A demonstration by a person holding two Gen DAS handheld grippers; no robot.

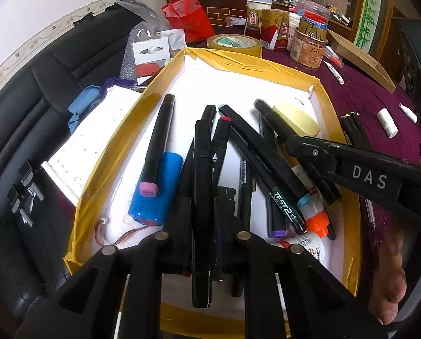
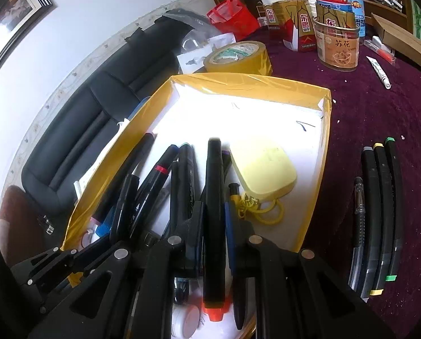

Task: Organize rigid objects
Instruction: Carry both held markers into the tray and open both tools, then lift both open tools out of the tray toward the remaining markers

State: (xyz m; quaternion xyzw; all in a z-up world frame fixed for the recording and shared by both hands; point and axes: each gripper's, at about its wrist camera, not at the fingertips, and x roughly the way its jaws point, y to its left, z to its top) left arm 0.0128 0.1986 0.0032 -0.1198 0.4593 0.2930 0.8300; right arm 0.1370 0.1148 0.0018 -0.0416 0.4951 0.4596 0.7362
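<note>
Tech: Black marker sits clenched in the left tool, low centre of frame, above the yellow tray. Why lifted?

Lead: Probably for sorting. Right tool grips an orange-capped marker; sorted markers lie right, on the counter.

black markers piled crisscross in yellow-rimmed box, three beside

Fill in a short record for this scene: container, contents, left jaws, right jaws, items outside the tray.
container: tray with yellow taped rim
contents: heap of black markers, blue battery, yellow case
left gripper: jaws shut on a black marker
right gripper: jaws shut on an orange-tipped marker
outside: three markers on purple cloth, tape roll
</note>
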